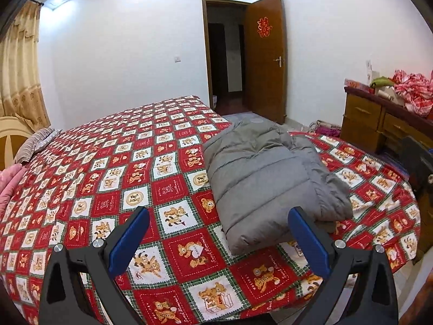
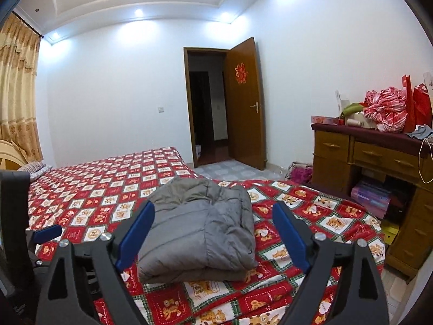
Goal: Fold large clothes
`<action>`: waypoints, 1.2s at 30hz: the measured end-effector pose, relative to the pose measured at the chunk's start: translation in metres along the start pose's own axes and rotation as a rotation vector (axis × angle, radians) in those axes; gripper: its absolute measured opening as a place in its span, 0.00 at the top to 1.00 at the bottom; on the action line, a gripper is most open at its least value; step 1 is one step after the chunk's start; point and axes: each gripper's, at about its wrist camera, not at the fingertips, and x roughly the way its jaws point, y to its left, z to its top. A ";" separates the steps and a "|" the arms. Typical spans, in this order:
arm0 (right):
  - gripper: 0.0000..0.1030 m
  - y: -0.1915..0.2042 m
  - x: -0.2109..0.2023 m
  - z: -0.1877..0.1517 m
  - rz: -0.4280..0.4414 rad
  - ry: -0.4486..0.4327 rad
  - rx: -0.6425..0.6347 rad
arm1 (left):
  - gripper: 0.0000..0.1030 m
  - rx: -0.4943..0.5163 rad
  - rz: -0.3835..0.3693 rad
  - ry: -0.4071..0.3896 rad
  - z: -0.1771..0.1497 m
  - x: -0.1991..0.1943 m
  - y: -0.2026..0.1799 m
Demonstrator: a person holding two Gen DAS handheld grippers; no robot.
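Note:
A grey puffer jacket (image 1: 265,178) lies folded into a thick bundle on the red bear-print bedspread (image 1: 108,162), near the bed's foot corner. My left gripper (image 1: 218,212) is open, hanging above the spread just short of the bundle's near left end, with nothing between its blue pads. In the right wrist view the same jacket (image 2: 200,233) shows straight ahead between the fingers of my right gripper (image 2: 213,207), which is wide open; its pads do not touch the cloth. A blue pad (image 2: 47,233) of the left gripper shows at the left edge of that view.
A wooden dresser (image 2: 365,157) piled with red checked cloth and red bags stands right of the bed. The brown door (image 2: 245,103) stands open beyond the bed's foot. A striped pillow (image 1: 35,143) and pink bedding (image 1: 8,184) lie at the head end.

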 end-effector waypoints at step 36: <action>0.11 -0.002 -0.004 0.001 -0.007 -0.002 0.021 | 0.01 -0.018 0.015 -0.040 0.002 -0.015 -0.002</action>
